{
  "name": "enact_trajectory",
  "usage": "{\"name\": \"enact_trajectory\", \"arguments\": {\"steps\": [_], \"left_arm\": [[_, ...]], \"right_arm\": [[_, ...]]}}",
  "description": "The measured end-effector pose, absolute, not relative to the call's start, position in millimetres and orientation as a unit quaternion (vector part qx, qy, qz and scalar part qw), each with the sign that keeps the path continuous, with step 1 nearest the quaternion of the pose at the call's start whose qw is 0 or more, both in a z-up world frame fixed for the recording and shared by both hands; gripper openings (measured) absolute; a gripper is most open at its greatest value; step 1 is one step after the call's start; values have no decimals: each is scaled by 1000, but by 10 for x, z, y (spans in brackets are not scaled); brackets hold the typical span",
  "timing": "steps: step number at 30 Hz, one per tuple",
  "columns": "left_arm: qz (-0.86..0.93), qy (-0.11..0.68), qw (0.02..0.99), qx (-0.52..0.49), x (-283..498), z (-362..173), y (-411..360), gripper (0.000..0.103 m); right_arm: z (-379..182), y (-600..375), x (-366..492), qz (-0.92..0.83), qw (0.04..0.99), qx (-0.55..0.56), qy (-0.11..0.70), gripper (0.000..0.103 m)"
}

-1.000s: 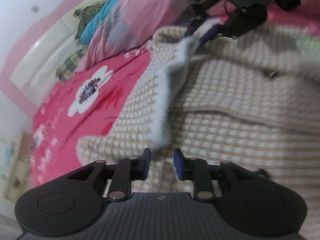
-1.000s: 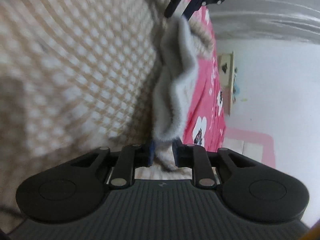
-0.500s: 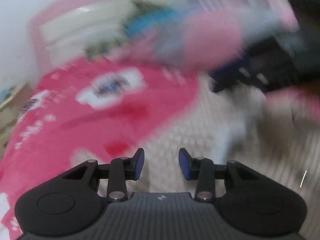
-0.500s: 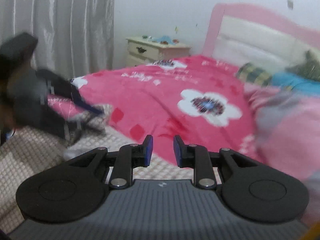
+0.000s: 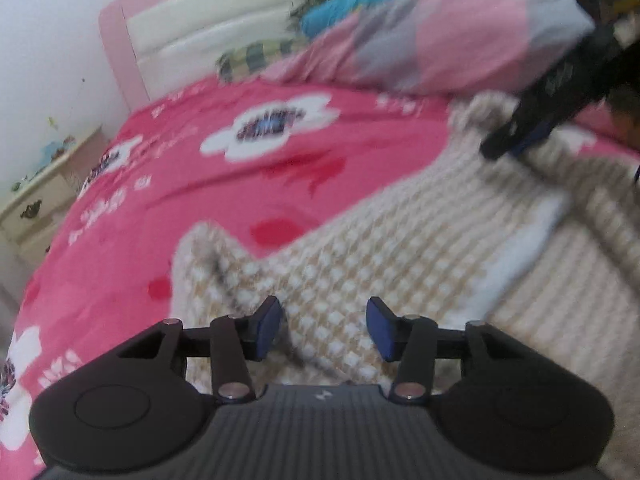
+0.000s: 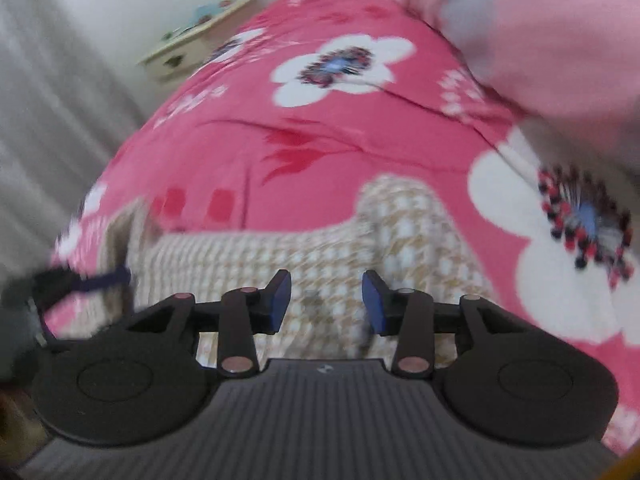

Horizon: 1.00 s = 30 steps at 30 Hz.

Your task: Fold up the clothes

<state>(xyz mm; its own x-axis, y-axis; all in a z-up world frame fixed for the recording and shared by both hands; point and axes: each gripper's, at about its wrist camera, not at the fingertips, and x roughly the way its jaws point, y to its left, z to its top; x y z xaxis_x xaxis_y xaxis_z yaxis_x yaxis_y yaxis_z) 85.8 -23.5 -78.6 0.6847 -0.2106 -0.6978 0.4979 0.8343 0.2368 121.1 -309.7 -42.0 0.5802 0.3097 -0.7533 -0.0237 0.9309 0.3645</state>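
Note:
A beige-and-white checked knit garment (image 5: 400, 248) lies spread on the pink flowered bedspread (image 5: 224, 184), with a strip of its white fleece lining (image 5: 520, 240) turned up. My left gripper (image 5: 325, 328) hovers over the garment's near corner, its jaws opening, with no cloth pinched between the blue pads. In the right wrist view my right gripper (image 6: 326, 302) hangs above another end of the garment (image 6: 320, 248), jaws likewise opening and gripping nothing. Each gripper shows in the other's view: the right gripper (image 5: 516, 136) at the upper right, the left gripper (image 6: 100, 280) blurred at the left edge.
A pile of pink, grey and blue bedding (image 5: 440, 40) sits at the head of the bed before a pink and white headboard (image 5: 192, 28). A cream nightstand (image 5: 36, 200) stands beside the bed. A grey curtain (image 6: 48, 100) hangs along the left.
My right gripper let go of the fleece-lined edge it was pinching, rolled upright and swung away along the garment. My left gripper's jaws spread wider and it shifted over the garment's corner.

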Motion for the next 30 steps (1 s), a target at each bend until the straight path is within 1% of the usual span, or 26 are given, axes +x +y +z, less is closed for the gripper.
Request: {"name": "enact_trajectory", "arguments": {"steps": [4,5,6,9,17,23,26,30], "left_arm": [[-199,321,899,222,873,-904,-231,50],[-197,317,901,220,894,-909,-224,50],[-197,314,903,216,924,-913,-210,50],[-192,303,908,216,1044,-943,-193,49],[-175,278,917,226,1370,-1067,-239,49],[-177,278,916,227,1387,-978,-205,49],[-186,285,916,212,1263,-783,-117,49],[-218,267,921,180,1112,-543,-64,52]], "right_arm": [[-682,-3015,1386,91,864,156,469,39],[-713,-2968,1392,90,867,152,466,35],[-704,-2955,1374,90,873,143,458,25],[-662,-2941,1341,88,886,123,438,16],[-704,-2814,1517,82,910,61,401,11],[-692,-2647,1528,88,923,-29,373,11],[-481,-2615,1384,106,926,-52,360,12],[-117,-2652,1067,146,941,-31,304,13]]}}
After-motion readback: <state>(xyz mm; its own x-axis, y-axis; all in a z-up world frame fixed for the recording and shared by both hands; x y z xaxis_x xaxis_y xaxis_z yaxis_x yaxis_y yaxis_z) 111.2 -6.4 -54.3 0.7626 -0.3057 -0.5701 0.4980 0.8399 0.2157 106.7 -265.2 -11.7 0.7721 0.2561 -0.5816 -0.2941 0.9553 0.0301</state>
